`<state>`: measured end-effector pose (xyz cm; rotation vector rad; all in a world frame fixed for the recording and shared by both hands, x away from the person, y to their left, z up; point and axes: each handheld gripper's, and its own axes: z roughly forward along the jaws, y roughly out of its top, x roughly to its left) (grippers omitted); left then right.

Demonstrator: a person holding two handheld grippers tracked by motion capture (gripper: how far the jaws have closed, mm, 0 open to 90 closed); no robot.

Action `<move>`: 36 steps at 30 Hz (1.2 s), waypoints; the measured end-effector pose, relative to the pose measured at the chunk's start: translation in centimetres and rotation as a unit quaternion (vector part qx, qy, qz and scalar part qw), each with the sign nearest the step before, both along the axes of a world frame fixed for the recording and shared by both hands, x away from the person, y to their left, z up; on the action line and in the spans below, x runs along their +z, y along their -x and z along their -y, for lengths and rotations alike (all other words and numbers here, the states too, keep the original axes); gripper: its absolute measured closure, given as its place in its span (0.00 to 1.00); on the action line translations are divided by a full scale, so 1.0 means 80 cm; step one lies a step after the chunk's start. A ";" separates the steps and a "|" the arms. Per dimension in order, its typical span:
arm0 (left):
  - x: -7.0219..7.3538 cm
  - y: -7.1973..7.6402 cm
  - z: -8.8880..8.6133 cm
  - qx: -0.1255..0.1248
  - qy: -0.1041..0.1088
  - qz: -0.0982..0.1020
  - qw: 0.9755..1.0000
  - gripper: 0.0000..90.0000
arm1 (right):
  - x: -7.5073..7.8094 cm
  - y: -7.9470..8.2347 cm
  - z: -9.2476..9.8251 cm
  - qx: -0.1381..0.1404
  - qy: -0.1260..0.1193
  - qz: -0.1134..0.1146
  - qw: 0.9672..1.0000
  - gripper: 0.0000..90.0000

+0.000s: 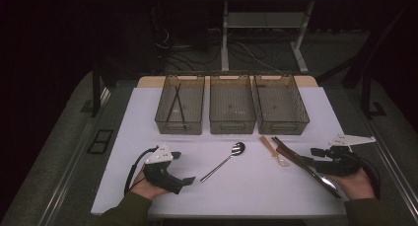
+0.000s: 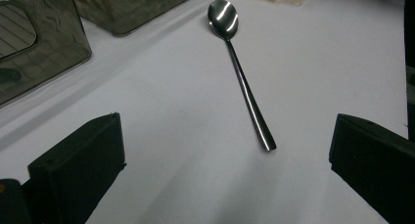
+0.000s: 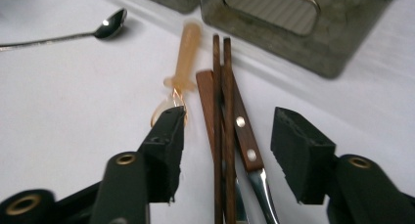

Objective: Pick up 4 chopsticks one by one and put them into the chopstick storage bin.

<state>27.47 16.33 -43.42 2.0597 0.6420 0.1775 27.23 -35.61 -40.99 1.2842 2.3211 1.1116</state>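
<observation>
Low at the frame's right, right hand-held gripper [image 1: 315, 158] half open astride chopsticks [image 3: 221, 131] and wooden-handled knife [image 3: 244, 136], pads clear, nothing gripped; left hand-held gripper [image 1: 185, 180] wide open, empty. Spoon [image 1: 224, 162] and amber utensil [image 3: 183, 62] unsorted mid-bench [image 1: 246, 196]. Up top, left bin [image 1: 180, 105] with one dark pair inside; sorting barely begun, by the look.

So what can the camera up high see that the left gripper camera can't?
Up high you see both tools, left and right, the person's hands, all three bins, chopsticks inside the left bin, and the knife with chopsticks on the table. The left gripper view alone gives a close look at its own wide-apart black jaws. Both show the metal spoon and the white table.
</observation>
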 end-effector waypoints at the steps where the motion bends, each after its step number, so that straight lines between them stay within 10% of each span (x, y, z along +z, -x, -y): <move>1: 0.000 0.000 0.000 0.001 0.001 0.000 1.000 0.00 | -0.001 0.002 0.003 -0.001 0.001 -0.001 1.000 0.56; 16: 0.000 0.001 0.001 0.000 -0.001 0.000 1.000 0.00 | -0.017 0.006 0.007 0.016 0.030 -0.038 0.999 0.82; 36: -0.001 0.000 0.002 -0.002 -0.004 0.000 1.000 0.00 | -0.025 0.001 0.003 0.015 0.043 -0.049 0.998 0.87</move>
